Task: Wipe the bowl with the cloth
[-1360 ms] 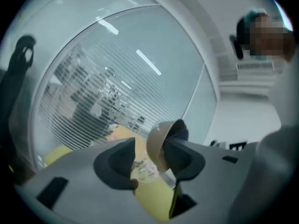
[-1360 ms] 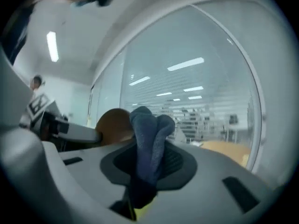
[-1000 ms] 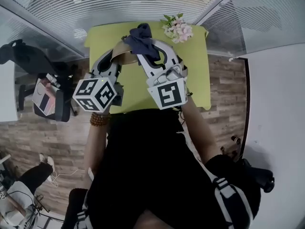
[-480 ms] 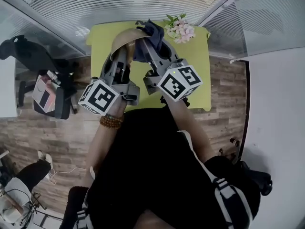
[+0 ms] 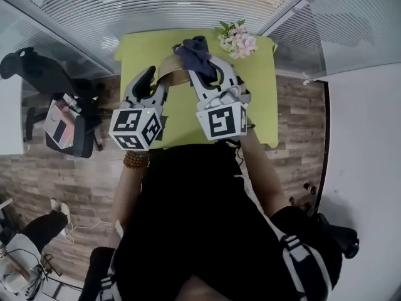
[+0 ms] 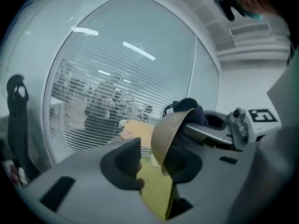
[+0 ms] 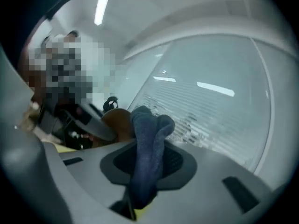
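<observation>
Brings bowl (image 6: 168,129) lower than a moment ago, just opening jaws of left gripper (image 6: 154,166) around its tilted rim above green tabletop (image 5: 257,99); clenches jaws of right gripper (image 7: 149,164) on dark cloth (image 7: 148,139) behind bowl.

1x bowl (image 5: 168,74), 1x cloth (image 5: 193,50), 1x flwr bunch (image 5: 238,41)

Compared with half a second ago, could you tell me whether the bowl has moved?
Yes. In the head view the bowl was level with the flowers; now it lies below them.
</observation>
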A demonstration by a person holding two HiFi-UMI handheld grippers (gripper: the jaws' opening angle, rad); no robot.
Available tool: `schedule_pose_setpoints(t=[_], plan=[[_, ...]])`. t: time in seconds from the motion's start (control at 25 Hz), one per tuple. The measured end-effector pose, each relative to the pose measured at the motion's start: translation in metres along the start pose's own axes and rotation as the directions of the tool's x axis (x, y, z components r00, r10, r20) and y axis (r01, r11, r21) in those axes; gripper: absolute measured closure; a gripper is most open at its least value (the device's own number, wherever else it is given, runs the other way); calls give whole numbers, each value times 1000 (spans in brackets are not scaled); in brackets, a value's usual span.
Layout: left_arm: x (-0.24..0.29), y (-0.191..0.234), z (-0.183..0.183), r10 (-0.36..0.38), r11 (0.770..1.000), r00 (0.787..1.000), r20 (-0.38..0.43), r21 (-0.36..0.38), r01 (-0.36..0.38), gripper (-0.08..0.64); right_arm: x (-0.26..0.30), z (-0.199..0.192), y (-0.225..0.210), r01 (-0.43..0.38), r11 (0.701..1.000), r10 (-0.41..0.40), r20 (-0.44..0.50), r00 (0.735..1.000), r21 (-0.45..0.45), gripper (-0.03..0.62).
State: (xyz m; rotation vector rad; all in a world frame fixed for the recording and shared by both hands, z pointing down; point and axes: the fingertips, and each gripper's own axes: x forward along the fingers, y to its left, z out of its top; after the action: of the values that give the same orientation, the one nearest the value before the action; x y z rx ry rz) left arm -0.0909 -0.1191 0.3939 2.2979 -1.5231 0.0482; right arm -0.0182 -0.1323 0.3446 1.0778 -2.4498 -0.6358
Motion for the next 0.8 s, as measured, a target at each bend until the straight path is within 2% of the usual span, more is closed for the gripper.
schedule_pose_setpoints(t=[0.04,0.08,0.12,0.16,0.2,0.24,0.36,0.44,0.48,0.56,0.6,0.64,0.68,0.72,0.76,0.8], plan=[[1,1,-2,25,998,999,-26,55,-24,485,-1,7,9,0,994,1,7,1000,-114,511],[2,0,-4,31,999,999,-42,46,-29,522,-3,13,14,13,982,-9,23,1000,-188,509],[2,0,-4,14,1000,999,-41,-23,-15,531,-5,18,15,35,975,-26,45,999,-220,510],[1,-2,-2,-11,993,1000,-24,-117,8,534,-7,23,14,61,975,-47,72,996,-213,512],[0,-3,1,-30,980,1000,2,-195,30,534,-9,28,11,86,981,-70,98,993,-175,514],[-2,-5,5,-39,969,999,30,-242,45,534,-10,32,7,105,987,-91,119,989,-118,512],[-8,-7,16,-43,946,994,102,-315,73,514,-8,30,-3,106,990,-118,143,983,93,506],[-10,-5,21,-43,932,989,139,-351,90,505,-7,28,-8,100,965,-143,168,975,244,505],[-11,-4,23,-48,921,986,157,-376,105,502,-7,27,-11,99,940,-166,185,968,328,503],[-12,-3,26,-65,881,978,196,-449,149,500,-7,21,-15,78,868,-191,186,964,490,505],[-12,-3,26,-69,852,974,215,-496,170,500,-7,15,-16,51,817,-184,176,967,574,506],[-13,-2,25,-64,815,970,233,-549,186,500,-5,9,-15,13,744,-168,168,971,668,509],[-13,-2,22,-52,767,967,251,-609,200,500,-2,2,-14,-36,647,-143,168,975,762,512],[-13,-2,18,-40,712,961,273,-667,219,500,1,-3,-11,-86,537,-114,174,978,839,513],[-11,-5,16,-36,659,954,296,-711,246,500,4,-8,-8,-125,442,-85,180,980,888,512],[-7,-9,13,-48,624,949,310,-733,271,497,6,-13,-6,-143,391,-57,179,982,909,511]])
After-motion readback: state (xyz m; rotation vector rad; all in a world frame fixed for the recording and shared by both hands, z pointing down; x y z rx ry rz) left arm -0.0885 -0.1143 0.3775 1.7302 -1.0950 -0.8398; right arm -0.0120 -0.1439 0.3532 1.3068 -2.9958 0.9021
